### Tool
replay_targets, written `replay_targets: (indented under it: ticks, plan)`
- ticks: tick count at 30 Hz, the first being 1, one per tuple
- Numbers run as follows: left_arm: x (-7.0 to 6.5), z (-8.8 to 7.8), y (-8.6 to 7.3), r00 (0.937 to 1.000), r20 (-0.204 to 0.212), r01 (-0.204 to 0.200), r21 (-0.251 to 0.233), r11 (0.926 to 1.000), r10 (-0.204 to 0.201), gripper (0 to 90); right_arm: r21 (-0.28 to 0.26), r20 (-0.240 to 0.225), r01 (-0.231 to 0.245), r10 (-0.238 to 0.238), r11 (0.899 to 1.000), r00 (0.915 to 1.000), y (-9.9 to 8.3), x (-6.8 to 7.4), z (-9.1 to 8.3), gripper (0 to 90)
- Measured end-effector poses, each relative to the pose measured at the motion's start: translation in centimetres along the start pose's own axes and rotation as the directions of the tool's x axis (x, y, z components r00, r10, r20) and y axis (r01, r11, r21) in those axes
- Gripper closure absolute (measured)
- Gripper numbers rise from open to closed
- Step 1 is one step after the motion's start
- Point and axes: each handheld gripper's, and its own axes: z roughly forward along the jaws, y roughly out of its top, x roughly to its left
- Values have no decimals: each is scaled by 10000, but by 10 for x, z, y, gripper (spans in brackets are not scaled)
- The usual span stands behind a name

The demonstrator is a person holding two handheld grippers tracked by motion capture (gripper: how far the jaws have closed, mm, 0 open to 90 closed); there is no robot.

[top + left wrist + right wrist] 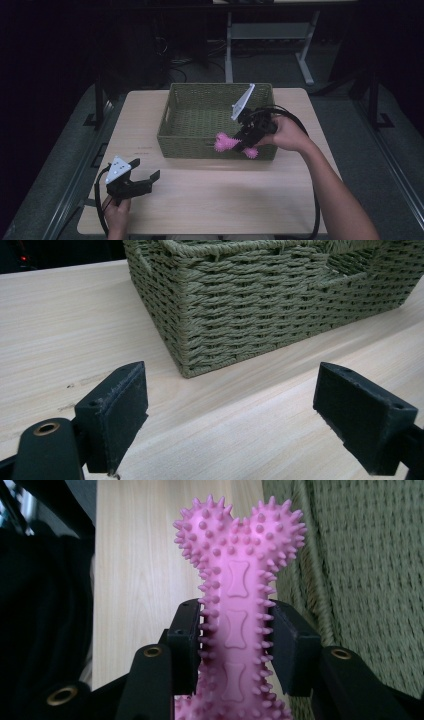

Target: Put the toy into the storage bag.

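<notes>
1. A pink spiky bone toy (235, 145) is clamped by the right gripper (245, 140) at the near front wall of a green woven basket (200, 147), towards the basket's right end.
2. In the right gripper view, the toy's shaft (235, 630) is pressed between the two black pads, one on each side, with the knobbed end (240, 527) standing up beyond the jaws.
3. In the high view, one knob of the toy is seen to the left of the gripper over the basket's front rim, and the other knob lower, against the outside of the front wall.
4. The right gripper is held by the right hand (285, 135), whose forearm comes in from the lower right; a grey plate (243, 102) is tilted above the basket.
5. The left gripper (145, 181) is held low over the wooden table (225, 200) near its front left corner, well apart from the basket.
6. In the left gripper view, the pads (120, 415) are seen wide apart, with nothing between them but bare table; the basket's near corner (190, 360) lies ahead.
7. The basket is placed at the middle of the table's far half, its inside seen as woven floor.
</notes>
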Motion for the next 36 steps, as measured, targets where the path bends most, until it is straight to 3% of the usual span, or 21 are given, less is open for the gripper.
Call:
replay_targets:
  ticks: [24,36]
  plan:
    - [1,1,0,10000,22,30,10,10000,-30,138,144,219,-636,632,9979,9978,13,-39,-13,580]
    - [1,2,1,10000,24,22,1,10000,-22,139,239,273,-938,932,9953,9953,13,-53,-10,580]
